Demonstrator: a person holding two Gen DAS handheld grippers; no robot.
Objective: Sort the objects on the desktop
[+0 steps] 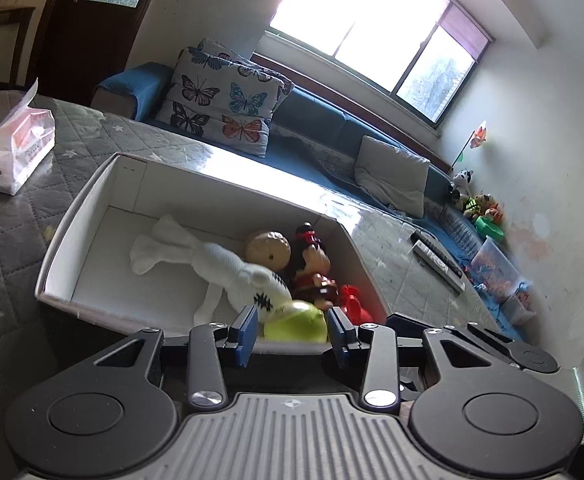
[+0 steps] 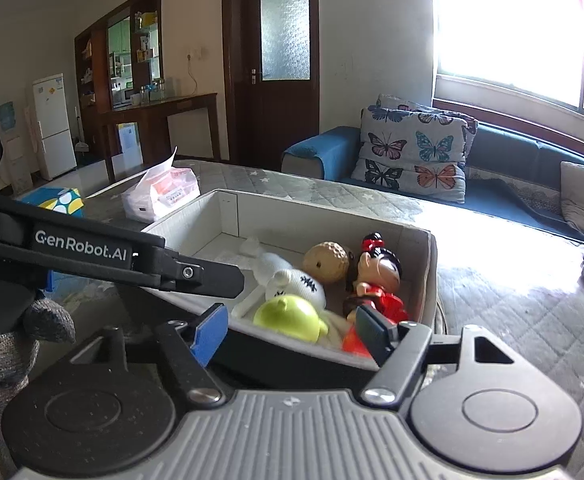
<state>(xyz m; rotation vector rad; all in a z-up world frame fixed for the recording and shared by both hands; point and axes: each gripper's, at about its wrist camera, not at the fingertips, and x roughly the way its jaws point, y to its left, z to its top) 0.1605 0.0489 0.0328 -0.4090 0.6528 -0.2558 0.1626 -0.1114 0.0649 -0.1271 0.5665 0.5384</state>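
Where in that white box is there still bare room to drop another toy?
The white box has bare floor at its far end, between the far wall and the white knitted toy. The near end is crowded: green toy, tan ball and red-dressed doll sit packed together.

Light: daylight only, from the window (image 1: 376,36) behind my sofa (image 1: 332,136); its panes are blown out to white in both views. Glare: a bright sheen on the quilted table cover (image 1: 103,136) below the window, washing out its pattern. Shadow: soft, inside the white box (image 1: 91,208) at its near wall. Far side from the window: dim, brownish. Sharpness: fair at centre. Edges: strong fisheye bend, dark corners, slight smear beside the window.
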